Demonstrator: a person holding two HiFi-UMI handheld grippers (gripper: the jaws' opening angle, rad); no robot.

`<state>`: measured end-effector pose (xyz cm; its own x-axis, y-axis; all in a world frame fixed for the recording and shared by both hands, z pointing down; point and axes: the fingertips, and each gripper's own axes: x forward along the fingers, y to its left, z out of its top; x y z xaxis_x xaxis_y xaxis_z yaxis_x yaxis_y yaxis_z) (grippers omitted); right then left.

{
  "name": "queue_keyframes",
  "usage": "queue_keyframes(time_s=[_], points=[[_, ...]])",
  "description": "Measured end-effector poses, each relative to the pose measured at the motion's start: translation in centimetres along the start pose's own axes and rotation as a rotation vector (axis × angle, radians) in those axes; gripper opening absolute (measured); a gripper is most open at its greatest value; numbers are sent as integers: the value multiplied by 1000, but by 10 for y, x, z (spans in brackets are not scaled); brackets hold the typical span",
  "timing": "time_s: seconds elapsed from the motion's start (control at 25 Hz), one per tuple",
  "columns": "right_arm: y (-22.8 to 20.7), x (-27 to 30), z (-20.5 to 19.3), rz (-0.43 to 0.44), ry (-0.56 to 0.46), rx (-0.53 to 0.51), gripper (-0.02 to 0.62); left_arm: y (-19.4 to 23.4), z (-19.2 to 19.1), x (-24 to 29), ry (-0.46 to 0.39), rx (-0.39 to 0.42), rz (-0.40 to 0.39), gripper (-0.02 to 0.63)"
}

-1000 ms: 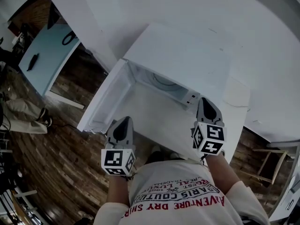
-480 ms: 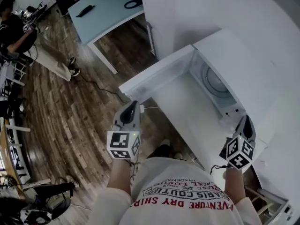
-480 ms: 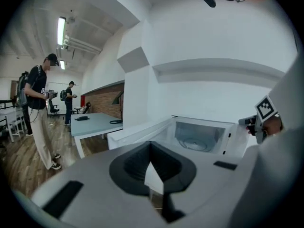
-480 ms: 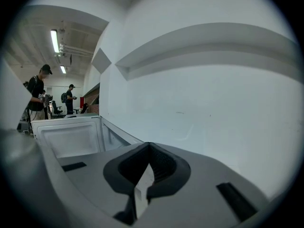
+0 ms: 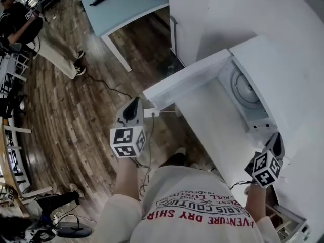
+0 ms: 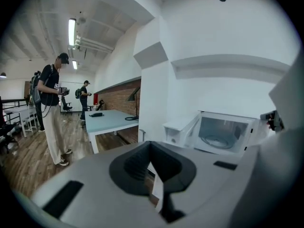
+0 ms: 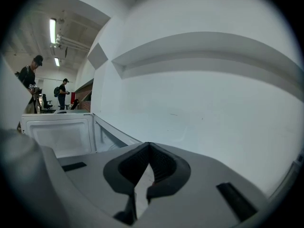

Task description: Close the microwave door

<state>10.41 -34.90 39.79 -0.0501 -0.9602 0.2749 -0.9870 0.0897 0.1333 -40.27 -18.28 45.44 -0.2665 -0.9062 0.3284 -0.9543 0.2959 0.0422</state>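
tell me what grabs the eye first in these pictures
The white microwave stands against the wall with its door wide open to the left and the glass plate bare inside. Both grippers hang short of it, jaws together and holding nothing: the left gripper just off the door's free end, the right gripper by the oven's right front corner.

Left tongs [image 6: 151,145], tips together and empty, open microwave [image 6: 223,134] well beyond at right.

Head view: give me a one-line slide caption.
White microwave, door swung wide open; left gripper near the door's edge, right gripper on the other side.
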Motion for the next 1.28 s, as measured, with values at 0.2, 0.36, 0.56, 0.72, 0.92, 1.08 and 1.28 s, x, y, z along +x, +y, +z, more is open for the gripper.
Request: queue_keyframes(time_s=[0.2, 0.36, 0.56, 0.72, 0.92, 1.08, 1.28], points=[[2, 3, 2, -38, -4, 16, 9, 16, 0, 26, 25, 12, -31, -5], [-1, 2, -2, -63, -15, 31, 9, 13, 2, 38, 23, 24, -75, -5], [-1, 2, -3, -79, -23, 38, 9, 7, 6, 45, 17, 49, -122, -5], [-3, 1, -2, -81, -26, 45, 9, 2, 8, 42, 25, 47, -125, -5], [-3, 1, -2, -49, -23, 50, 9, -9, 5, 31, 36, 62, -133, -5], [-1, 1, -1, -21, -28, 66, 9, -24, 1, 20, 42, 56, -139, -5], [2, -3, -2, 28, -15, 80, 9, -53, -9, -4, 72, 98, -184, -5]])
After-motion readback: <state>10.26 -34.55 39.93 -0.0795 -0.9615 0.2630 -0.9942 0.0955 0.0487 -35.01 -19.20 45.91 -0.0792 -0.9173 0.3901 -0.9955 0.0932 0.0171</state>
